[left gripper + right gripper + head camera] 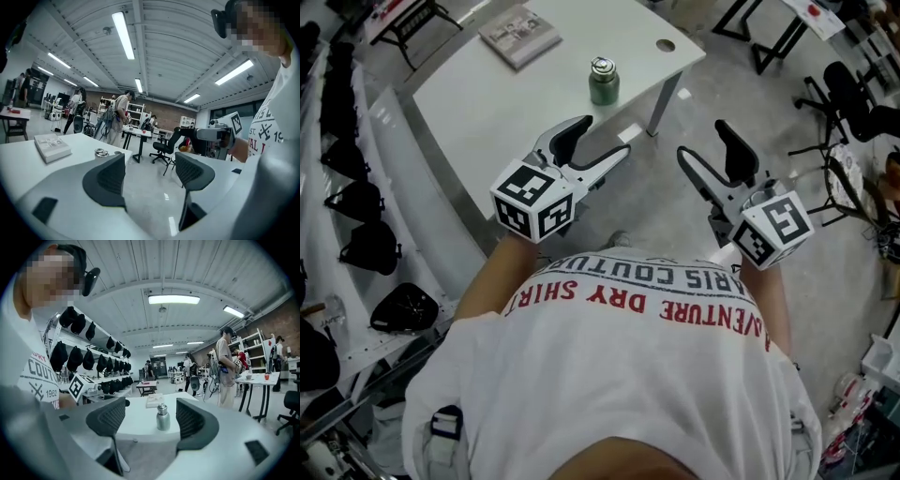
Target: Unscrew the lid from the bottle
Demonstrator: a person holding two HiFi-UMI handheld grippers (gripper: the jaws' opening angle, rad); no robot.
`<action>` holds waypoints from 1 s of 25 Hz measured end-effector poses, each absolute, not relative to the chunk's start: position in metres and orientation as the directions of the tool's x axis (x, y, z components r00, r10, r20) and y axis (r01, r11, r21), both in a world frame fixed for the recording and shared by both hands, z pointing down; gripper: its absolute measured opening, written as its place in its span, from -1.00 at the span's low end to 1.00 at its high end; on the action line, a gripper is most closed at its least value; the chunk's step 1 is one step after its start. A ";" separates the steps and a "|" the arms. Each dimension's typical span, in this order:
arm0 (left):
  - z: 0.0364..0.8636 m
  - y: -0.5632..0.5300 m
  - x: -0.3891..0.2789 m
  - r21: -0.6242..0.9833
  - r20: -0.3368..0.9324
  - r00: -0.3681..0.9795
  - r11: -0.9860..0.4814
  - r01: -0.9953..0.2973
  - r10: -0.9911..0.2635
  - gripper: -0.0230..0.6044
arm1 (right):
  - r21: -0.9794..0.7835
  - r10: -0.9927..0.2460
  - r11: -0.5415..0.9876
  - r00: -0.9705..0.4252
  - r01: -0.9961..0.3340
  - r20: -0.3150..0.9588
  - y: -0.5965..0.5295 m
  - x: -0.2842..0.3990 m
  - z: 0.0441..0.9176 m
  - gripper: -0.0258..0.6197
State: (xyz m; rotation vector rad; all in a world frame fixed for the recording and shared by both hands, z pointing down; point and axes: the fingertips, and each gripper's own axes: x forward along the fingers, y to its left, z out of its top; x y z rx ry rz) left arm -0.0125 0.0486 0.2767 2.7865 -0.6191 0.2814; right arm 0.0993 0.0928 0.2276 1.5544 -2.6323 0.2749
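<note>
Green capped bottle (603,84) on table (487,108)

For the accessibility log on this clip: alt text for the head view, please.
A green bottle with a metal lid stands untouched near the edge of the white table. The person holds the left tool and right tool open and empty, short of it. A book lies beyond.
</note>
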 end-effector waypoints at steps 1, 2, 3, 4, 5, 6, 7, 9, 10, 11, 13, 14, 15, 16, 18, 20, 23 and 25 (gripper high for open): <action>0.282 0.040 -0.011 0.228 0.249 0.887 -0.867 -0.444 -0.389 0.14 | -0.112 -0.856 0.479 -0.492 -0.871 0.160 0.087 0.099 0.230 0.07; 0.288 0.032 -0.010 0.229 0.256 0.882 -0.861 -0.454 -0.396 0.14 | -0.111 -0.852 0.485 -0.498 -0.867 0.166 0.081 0.099 0.232 0.07; 0.294 0.023 -0.010 0.227 0.266 0.873 -0.854 -0.468 -0.408 0.14 | -0.113 -0.848 0.489 -0.502 -0.865 0.170 0.075 0.099 0.234 0.07; 0.300 0.013 -0.010 0.224 0.277 0.863 -0.846 -0.484 -0.421 0.14 | -0.116 -0.846 0.491 -0.505 -0.863 0.172 0.070 0.100 0.236 0.07; 0.307 0.003 -0.010 0.223 0.289 0.853 -0.836 -0.501 -0.435 0.14 | -0.118 -0.845 0.492 -0.506 -0.862 0.174 0.065 0.100 0.239 0.07; 0.313 -0.006 -0.009 0.222 0.300 0.843 -0.827 -0.516 -0.446 0.14 | -0.122 -0.843 0.493 -0.507 -0.862 0.176 0.061 0.101 0.241 0.07; 0.319 -0.014 -0.009 0.219 0.308 0.835 -0.821 -0.528 -0.455 0.15 | -0.126 -0.843 0.493 -0.508 -0.861 0.178 0.057 0.102 0.243 0.07; 0.331 -0.029 -0.007 0.191 0.318 0.823 -0.818 -0.542 -0.471 0.16 | -0.134 -0.841 0.492 -0.509 -0.860 0.182 0.052 0.105 0.248 0.07; 0.337 -0.036 -0.006 0.167 0.320 0.819 -0.822 -0.544 -0.477 0.16 | -0.137 -0.840 0.493 -0.511 -0.859 0.184 0.049 0.105 0.251 0.07; 0.343 -0.044 -0.004 0.141 0.323 0.815 -0.827 -0.544 -0.482 0.16 | -0.140 -0.838 0.494 -0.513 -0.858 0.185 0.046 0.105 0.253 0.07; 0.354 -0.057 -0.002 0.098 0.327 0.808 -0.833 -0.545 -0.490 0.17 | -0.146 -0.832 0.501 -0.521 -0.853 0.191 0.041 0.103 0.258 0.07; 0.359 -0.062 -0.001 0.084 0.330 0.804 -0.833 -0.547 -0.495 0.17 | -0.148 -0.828 0.505 -0.526 -0.850 0.195 0.039 0.102 0.260 0.07; 0.364 -0.068 0.000 0.072 0.334 0.799 -0.832 -0.550 -0.500 0.18 | -0.150 -0.823 0.511 -0.532 -0.847 0.200 0.037 0.101 0.262 0.07; 0.369 -0.073 0.002 0.061 0.341 0.794 -0.831 -0.553 -0.504 0.19 | -0.151 -0.818 0.516 -0.537 -0.843 0.204 0.035 0.100 0.263 0.07; 0.379 -0.083 0.003 0.040 0.358 0.782 -0.829 -0.558 -0.509 0.23 | -0.157 -0.811 0.524 -0.547 -0.837 0.207 0.031 0.099 0.265 0.07; 0.390 -0.093 0.003 0.035 0.371 0.775 -0.826 -0.562 -0.512 0.25 | -0.168 -0.803 0.532 -0.558 -0.830 0.209 0.026 0.097 0.267 0.07; 0.405 -0.106 0.002 0.041 0.379 0.767 -0.819 -0.572 -0.517 0.27 | -0.182 -0.790 0.547 -0.576 -0.817 0.212 0.018 0.094 0.272 0.07; 0.414 -0.113 0.002 0.047 0.387 0.763 -0.816 -0.577 -0.517 0.27 | -0.196 -0.781 0.553 -0.586 -0.810 0.217 0.012 0.095 0.276 0.07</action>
